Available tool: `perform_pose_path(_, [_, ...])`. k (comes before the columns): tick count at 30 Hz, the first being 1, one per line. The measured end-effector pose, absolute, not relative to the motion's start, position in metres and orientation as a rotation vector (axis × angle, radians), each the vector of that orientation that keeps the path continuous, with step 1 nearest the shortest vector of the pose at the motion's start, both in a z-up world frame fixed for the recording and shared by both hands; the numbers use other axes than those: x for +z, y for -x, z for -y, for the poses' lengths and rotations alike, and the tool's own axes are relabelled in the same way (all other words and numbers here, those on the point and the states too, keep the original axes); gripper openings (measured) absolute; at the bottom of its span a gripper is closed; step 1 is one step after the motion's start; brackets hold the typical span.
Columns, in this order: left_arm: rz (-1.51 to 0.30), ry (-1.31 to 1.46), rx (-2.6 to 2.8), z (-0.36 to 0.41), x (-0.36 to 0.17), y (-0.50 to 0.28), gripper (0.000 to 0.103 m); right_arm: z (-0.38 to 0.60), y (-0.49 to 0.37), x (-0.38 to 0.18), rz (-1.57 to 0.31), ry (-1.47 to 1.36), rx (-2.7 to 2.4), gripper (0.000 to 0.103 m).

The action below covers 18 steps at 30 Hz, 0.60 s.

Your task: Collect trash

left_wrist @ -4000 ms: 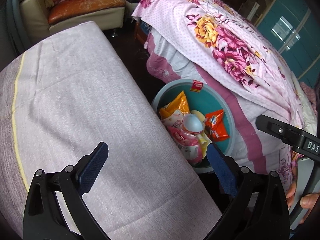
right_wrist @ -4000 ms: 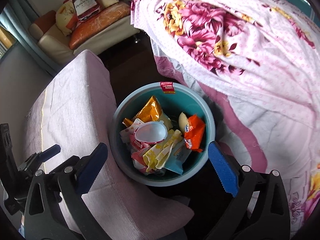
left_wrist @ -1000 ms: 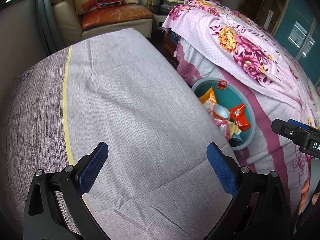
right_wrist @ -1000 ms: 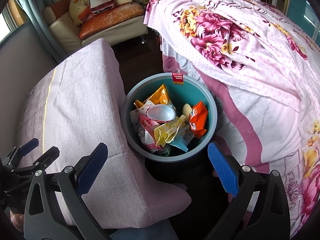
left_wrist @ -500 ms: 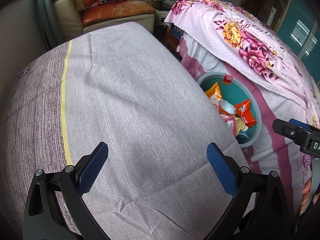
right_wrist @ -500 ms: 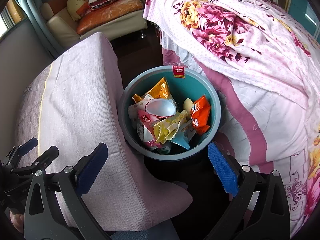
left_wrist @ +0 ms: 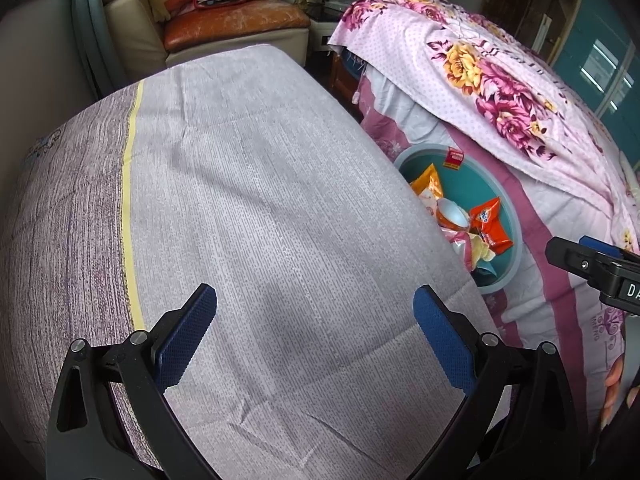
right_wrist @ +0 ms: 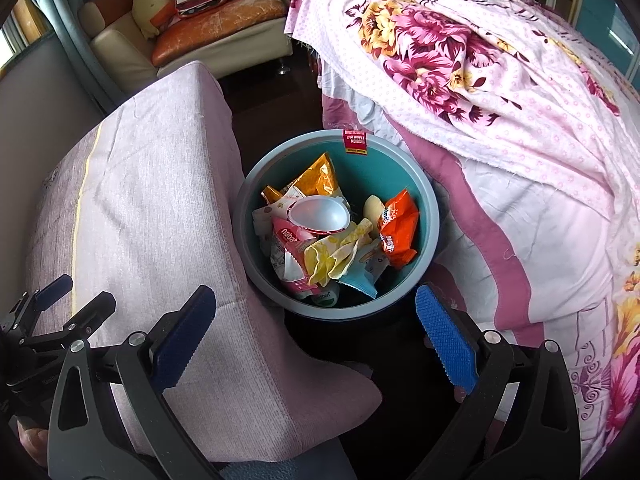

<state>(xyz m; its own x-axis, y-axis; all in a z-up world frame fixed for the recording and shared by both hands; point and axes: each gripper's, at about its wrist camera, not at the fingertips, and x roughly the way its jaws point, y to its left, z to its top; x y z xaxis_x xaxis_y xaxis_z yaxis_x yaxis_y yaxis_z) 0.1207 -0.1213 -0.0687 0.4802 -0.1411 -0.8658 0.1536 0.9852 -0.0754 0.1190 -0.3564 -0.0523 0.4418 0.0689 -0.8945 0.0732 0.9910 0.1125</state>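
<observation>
Both claws open and empty beside the bin of trash.

Left view: left claw (left_wrist: 315, 332) gaped wide, holding nothing, above the cloth (left_wrist: 248, 200); the bin (left_wrist: 514, 248) lay at right, more hidden by the cloth edge than before. Right view: right claw (right_wrist: 316, 330) equally wide and empty above the bin (right_wrist: 434, 216), wrappers (right_wrist: 332, 240) heaped inside, framing nearly unchanged. Risk: a low sweep could snag the cloth or tip the bin wedged beside the bed (right_wrist: 500, 100).

The left gripper (left_wrist: 316, 336) and right gripper (right_wrist: 316, 338) each had black plastic arms, silver screws, and bumpy blue pads (right_wrist: 446, 346) on the fingers.
</observation>
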Motion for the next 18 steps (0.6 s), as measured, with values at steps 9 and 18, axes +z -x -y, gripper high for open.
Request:
perform_pose_path(9, [-1.042, -0.008, -0.181, 0.12, -0.063, -0.117, 0.099, 0.352, -0.112, -0.043, -1.097, -0.128, -0.005, 0.096])
perform_pose_path(18, [-1.041, 0.007, -0.19, 0.119, -0.06, -0.115, 0.099, 0.35, -0.107, -0.034, -1.08, -0.113, -0.011, 0.096])
